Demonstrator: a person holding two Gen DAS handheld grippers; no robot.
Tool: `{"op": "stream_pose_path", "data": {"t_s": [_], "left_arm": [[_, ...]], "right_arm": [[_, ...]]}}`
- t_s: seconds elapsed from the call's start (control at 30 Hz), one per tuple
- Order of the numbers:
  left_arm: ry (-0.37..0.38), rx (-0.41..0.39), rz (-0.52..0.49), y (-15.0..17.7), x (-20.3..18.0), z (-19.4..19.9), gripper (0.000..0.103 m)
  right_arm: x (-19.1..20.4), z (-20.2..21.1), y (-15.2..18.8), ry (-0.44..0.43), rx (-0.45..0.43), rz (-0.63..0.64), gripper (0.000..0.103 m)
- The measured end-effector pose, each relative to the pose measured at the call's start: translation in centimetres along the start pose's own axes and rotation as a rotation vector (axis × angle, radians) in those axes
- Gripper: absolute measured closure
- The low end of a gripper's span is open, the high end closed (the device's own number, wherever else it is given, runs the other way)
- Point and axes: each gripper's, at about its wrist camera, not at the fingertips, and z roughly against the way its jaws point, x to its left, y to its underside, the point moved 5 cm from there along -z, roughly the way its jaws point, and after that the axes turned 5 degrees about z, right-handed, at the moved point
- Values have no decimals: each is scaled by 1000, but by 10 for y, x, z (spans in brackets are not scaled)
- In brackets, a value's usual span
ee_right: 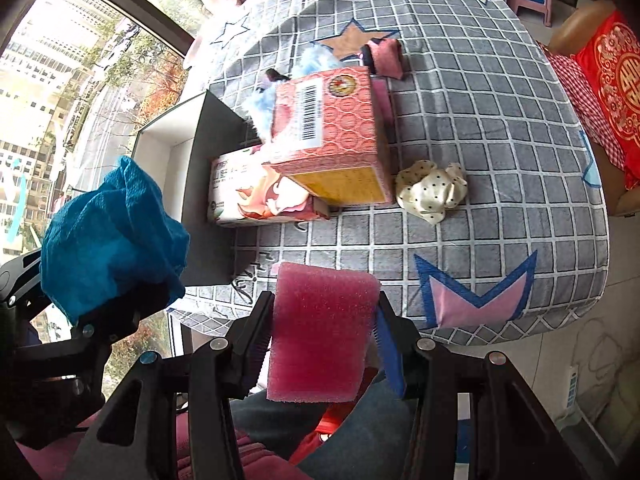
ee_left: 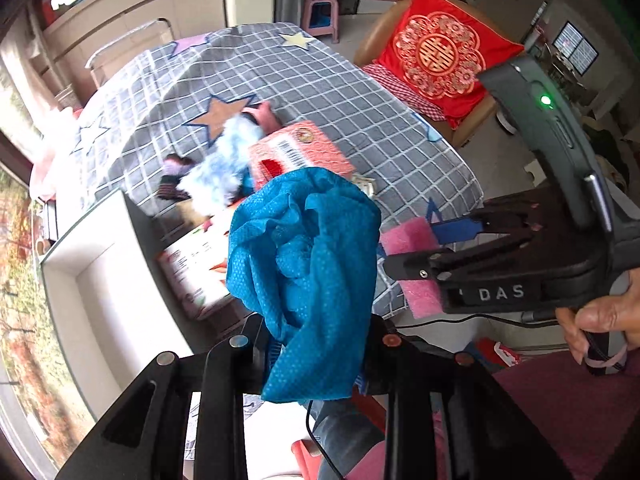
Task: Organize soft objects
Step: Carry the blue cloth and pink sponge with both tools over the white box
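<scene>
My left gripper (ee_left: 316,336) is shut on a crumpled blue mesh cloth (ee_left: 304,264), which bulges up over its fingers; the cloth (ee_right: 112,236) also shows at the left of the right wrist view. My right gripper (ee_right: 320,320) is shut on a pink foam sponge (ee_right: 320,332), squeezed between both pads; the sponge (ee_left: 408,248) also shows in the left wrist view. Both hang near the front edge of a table with a grey checked star cloth (ee_right: 500,128). On it lie a cream dotted scrunchie (ee_right: 432,188), a fluffy light-blue toy (ee_left: 224,168) and a small pink pouch (ee_right: 386,58).
A dark open box with a white inside (ee_left: 88,280) stands at the table's left edge. A red carton (ee_right: 332,136) leans on a white printed carton (ee_right: 256,192) beside it. A chair with a red cushion (ee_left: 440,56) stands to the right. A window is at the left.
</scene>
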Motion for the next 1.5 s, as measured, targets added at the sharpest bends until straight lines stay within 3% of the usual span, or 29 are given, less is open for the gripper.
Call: {"op": "stream_pose_path", "data": {"t_s": [0.77, 1.5], "left_arm": [[-74, -159, 232, 31, 104, 46, 72], [-124, -228, 467, 68, 170, 61, 71]], "right_arm": [[109, -12, -44, 42, -23, 231, 53], [144, -21, -51, 68, 9, 336, 53]]}}
